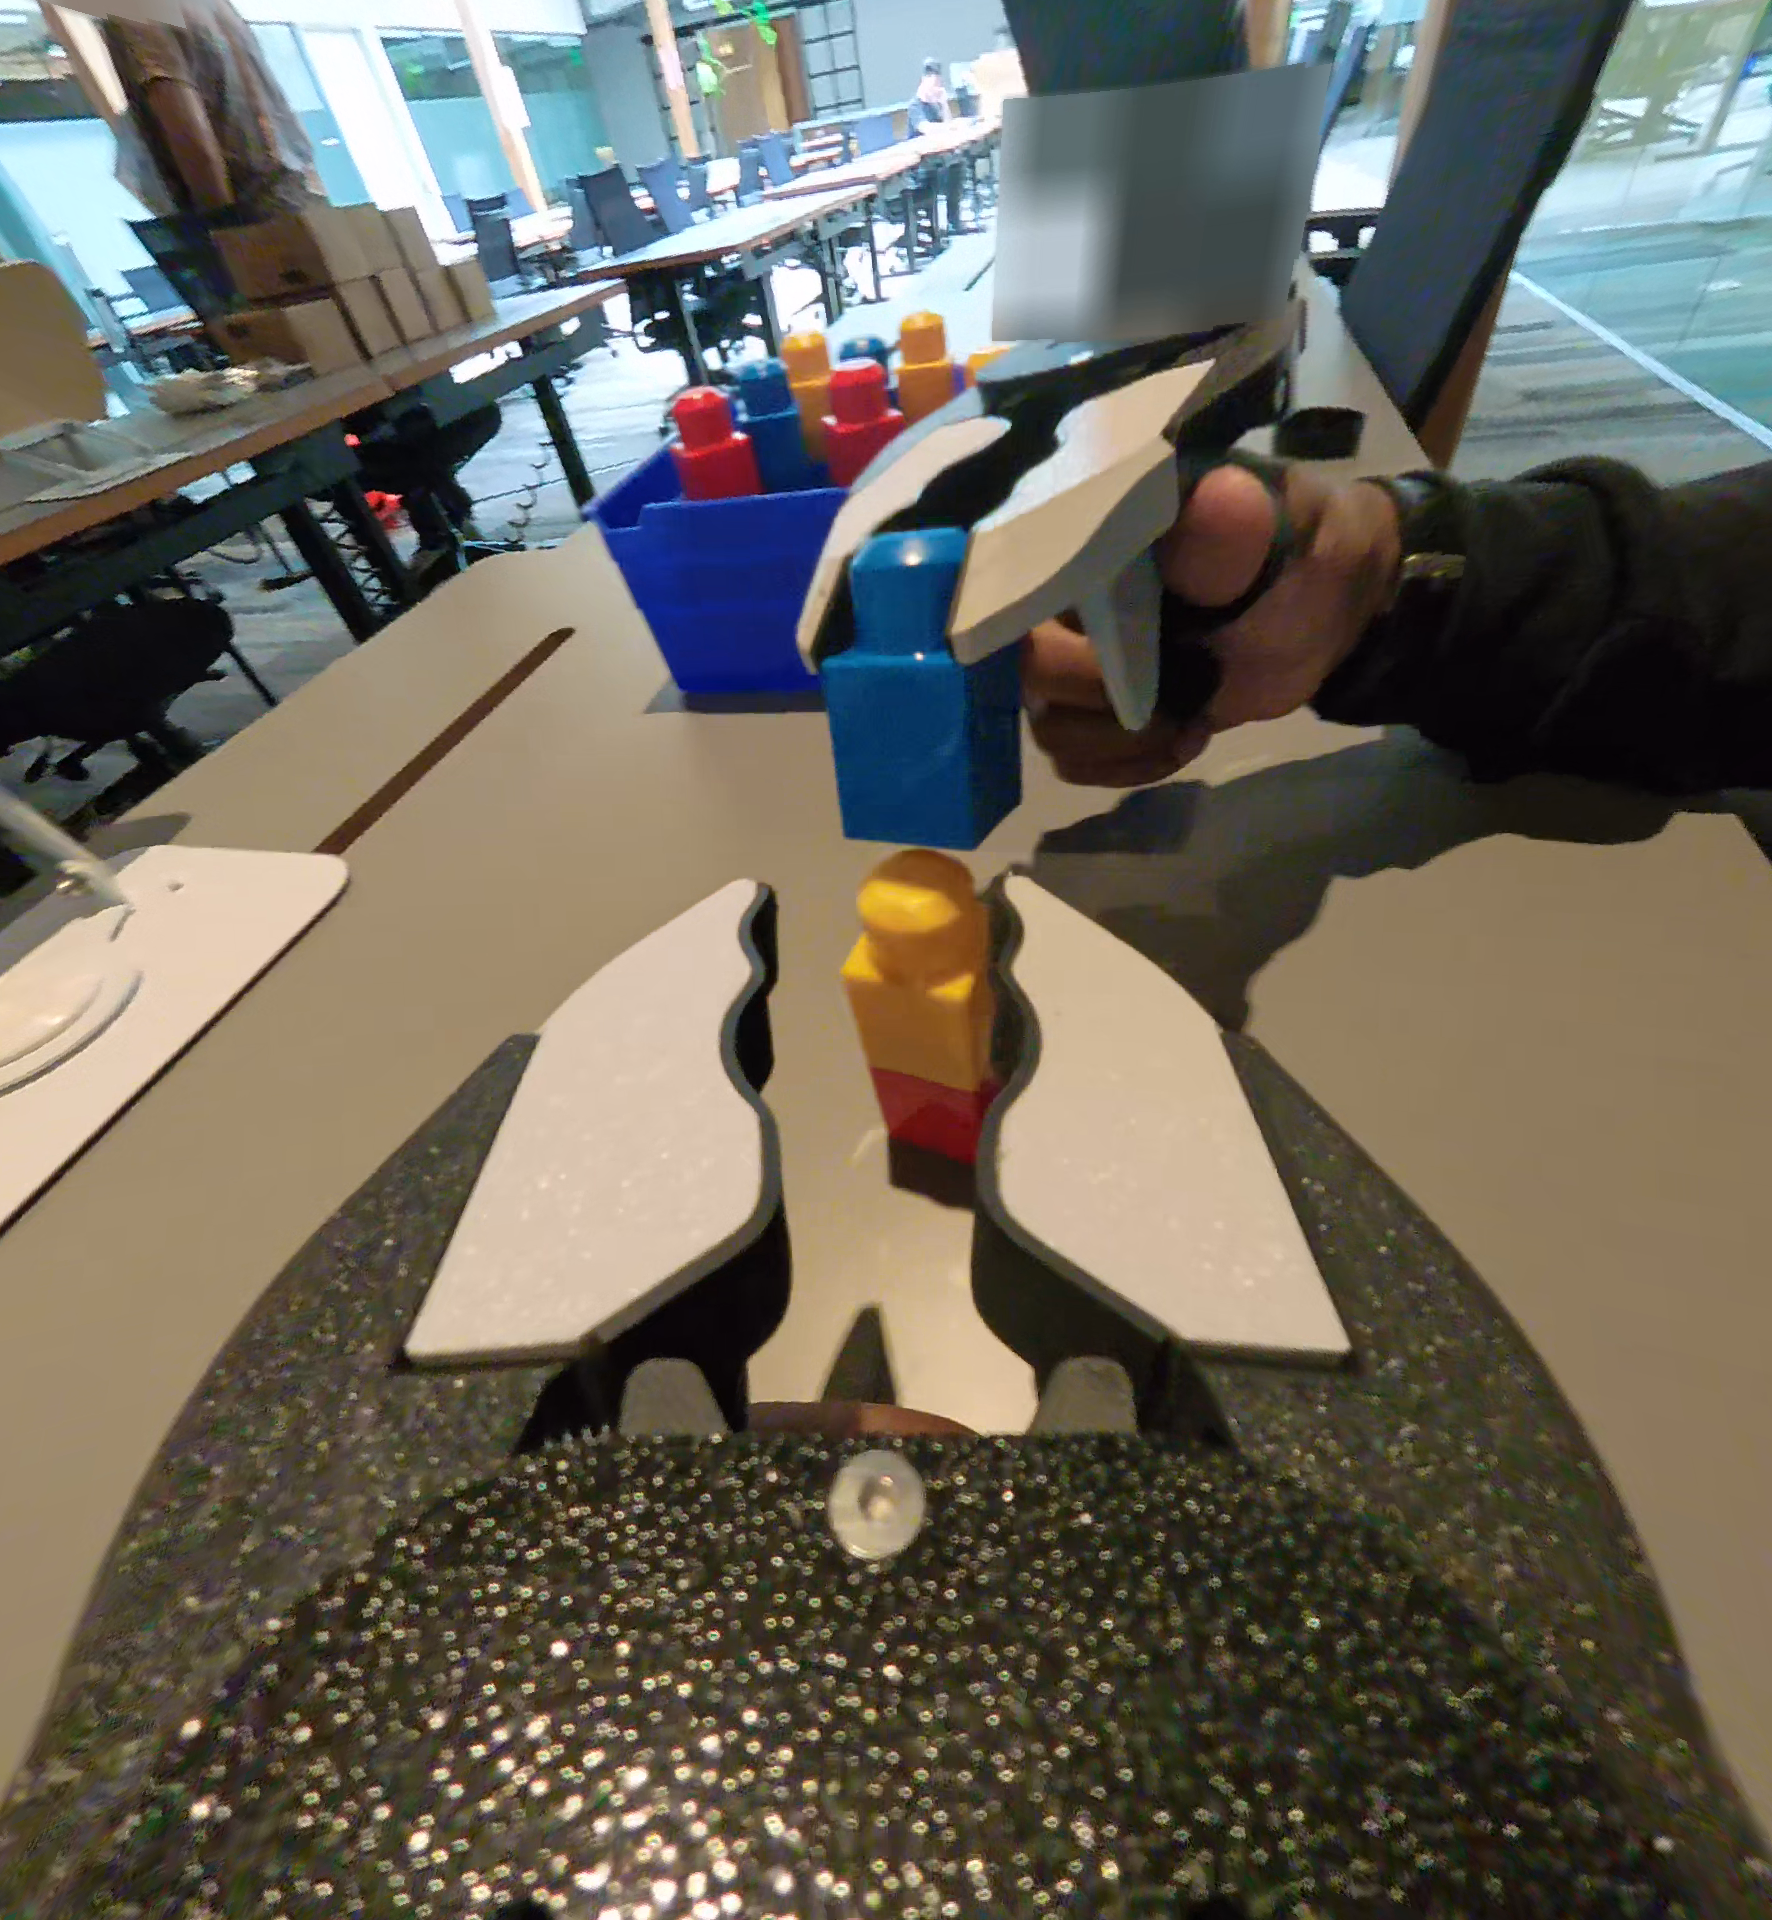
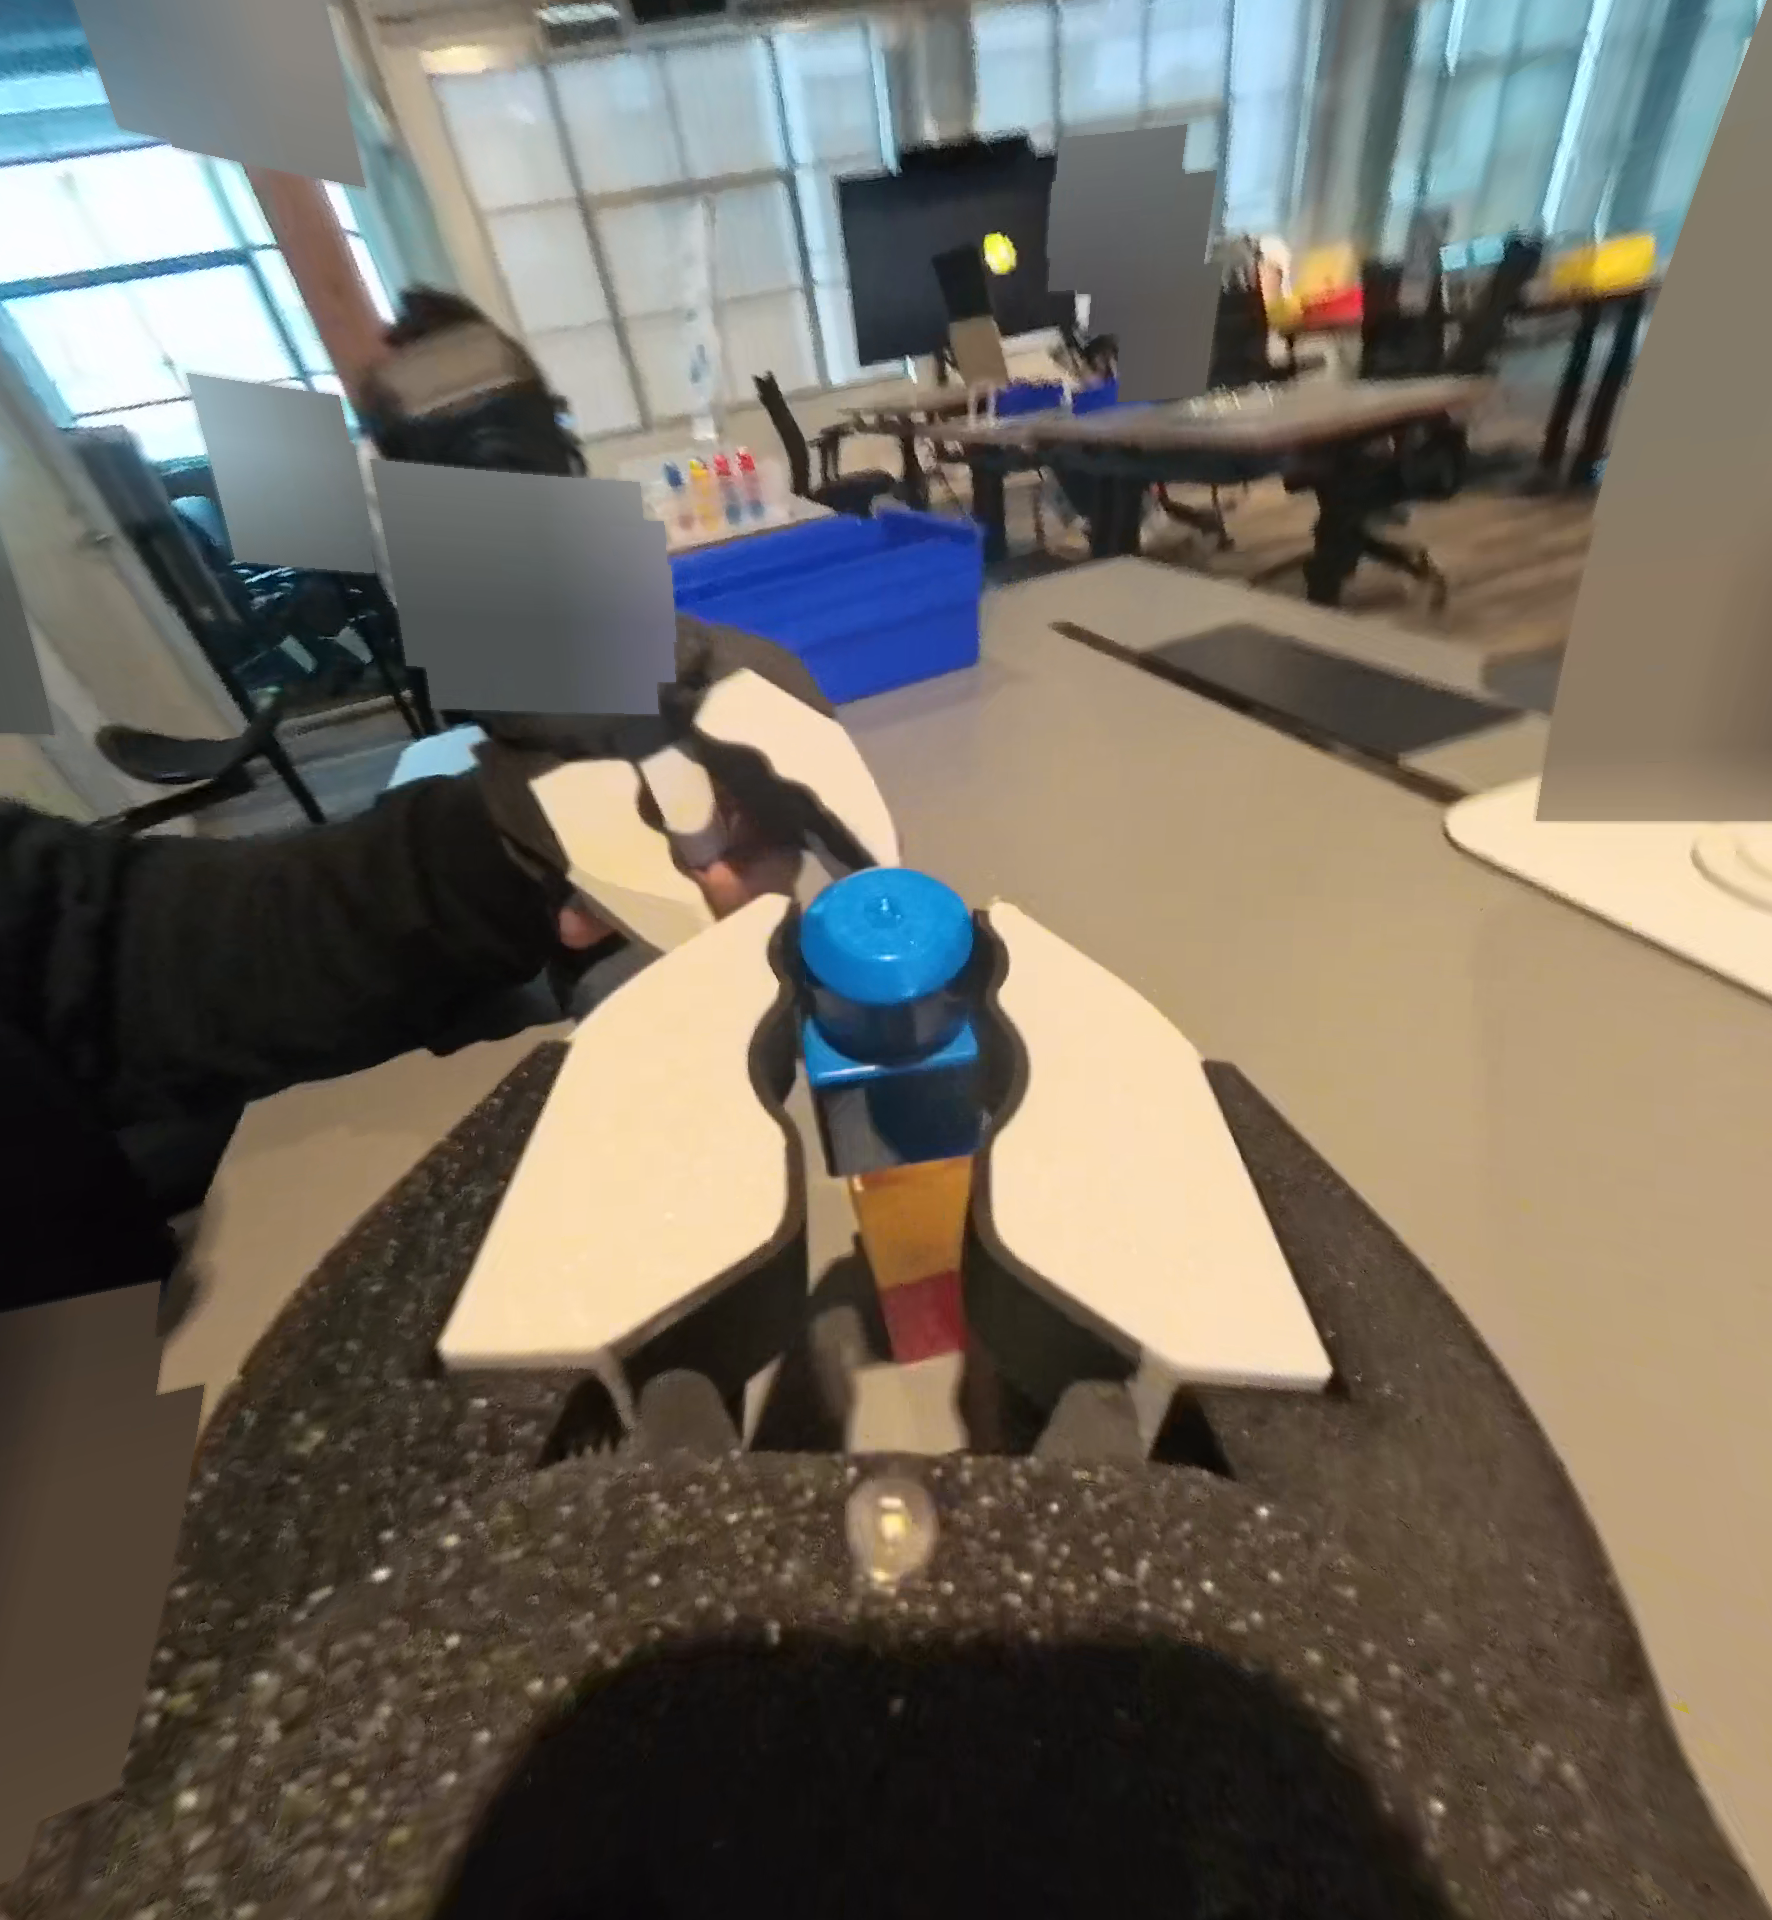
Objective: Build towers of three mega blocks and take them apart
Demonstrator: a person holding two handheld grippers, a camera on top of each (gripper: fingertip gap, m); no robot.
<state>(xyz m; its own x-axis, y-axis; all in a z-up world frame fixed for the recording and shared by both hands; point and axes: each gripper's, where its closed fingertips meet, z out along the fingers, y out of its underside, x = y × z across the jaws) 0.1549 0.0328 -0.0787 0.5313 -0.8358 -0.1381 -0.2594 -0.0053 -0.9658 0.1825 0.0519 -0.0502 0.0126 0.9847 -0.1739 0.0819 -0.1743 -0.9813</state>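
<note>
Blue block hangs just above the yellow block's stud, a thin gap between them, clamped by the right gripper. Yellow sits on a red block on the grey table. The left gripper flanks this stack; whether it touches is unclear. A blue bin stands behind, and the red block's base is partly hidden.

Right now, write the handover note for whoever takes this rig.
Right gripper: shut on the blue block, held in the air just above the stack, not yet pressed on.
Left gripper: around the yellow block; firm grip or not, cannot tell.
Stack: yellow block on red block, standing on the table.
Spare blocks stand in the blue bin behind.
Done: two blocks joined.
Left: seat the blue block on the yellow stud, then take the tower apart.
</note>
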